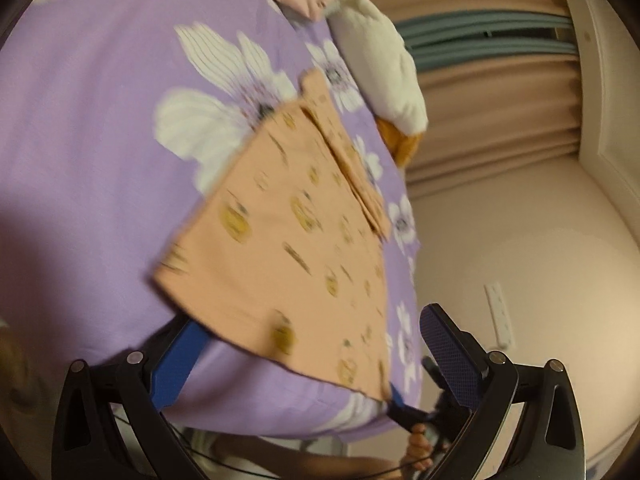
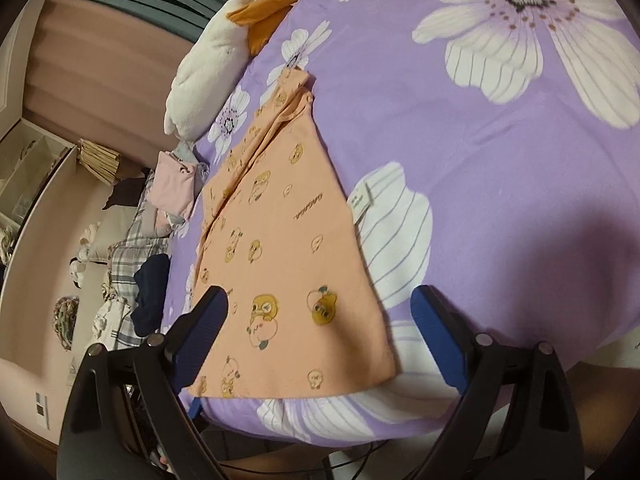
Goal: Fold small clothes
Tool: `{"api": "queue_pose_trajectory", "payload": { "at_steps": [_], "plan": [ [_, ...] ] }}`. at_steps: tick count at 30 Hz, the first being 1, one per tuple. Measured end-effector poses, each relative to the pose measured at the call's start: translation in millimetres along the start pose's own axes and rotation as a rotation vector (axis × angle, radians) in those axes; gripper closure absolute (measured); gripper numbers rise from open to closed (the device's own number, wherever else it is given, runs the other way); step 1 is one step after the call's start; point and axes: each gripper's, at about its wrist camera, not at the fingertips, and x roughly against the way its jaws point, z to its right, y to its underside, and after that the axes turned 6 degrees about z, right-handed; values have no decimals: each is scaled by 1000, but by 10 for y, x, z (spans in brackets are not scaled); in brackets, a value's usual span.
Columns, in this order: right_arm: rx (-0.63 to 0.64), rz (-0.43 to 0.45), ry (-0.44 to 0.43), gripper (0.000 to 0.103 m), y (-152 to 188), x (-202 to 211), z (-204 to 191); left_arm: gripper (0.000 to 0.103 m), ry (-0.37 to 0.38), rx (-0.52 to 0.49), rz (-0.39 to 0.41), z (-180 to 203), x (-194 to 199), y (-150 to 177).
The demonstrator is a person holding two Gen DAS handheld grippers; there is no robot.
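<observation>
Shirt (image 2: 288,240) print is too blurred to read. Right claw (image 2: 320,316) gapes wide, empty, straddling its hem; left claw (image 1: 316,344) likewise.

I see the small shirt (image 2: 280,232) lying flat on the bed (image 2: 500,200), near its edge. A soft toy (image 2: 204,80) sits on the bed behind the shirt. A pile of clothes (image 2: 172,188) lies to the shirt's left. My right gripper (image 2: 320,320) hangs over the shirt's near end, fingers wide apart.

A peach garment (image 2: 280,240) printed with yellow cartoon figures lies folded flat near the bed's edge.
</observation>
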Motion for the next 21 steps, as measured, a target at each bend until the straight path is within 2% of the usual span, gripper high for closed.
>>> {"api": "queue_pose_trajectory", "payload": {
  "at_steps": [6,9,11,15,17,19,21],
  "plan": [
    [-12,-22,-21,9,166,6,-46,1,-39,-103,4,188,-166,91],
    [-23,-86,-87,9,301,-84,-121,1,-62,-137,8,252,-242,114],
    [-39,-102,-132,9,372,-163,-167,1,-57,-131,20,232,-258,109],
    [-10,-70,-130,9,412,-250,-276,2,-40,-90,22,201,-261,58],
    [-7,-51,-133,9,406,-276,-310,9,-62,-104,18,215,-300,18],
    [-2,-31,-122,11,389,-310,-341,24,-94,-113,35,206,-312,-12],
    [17,-17,-122,13,369,-334,-371,32,-106,-99,43,170,-326,-42]
  ]
}}
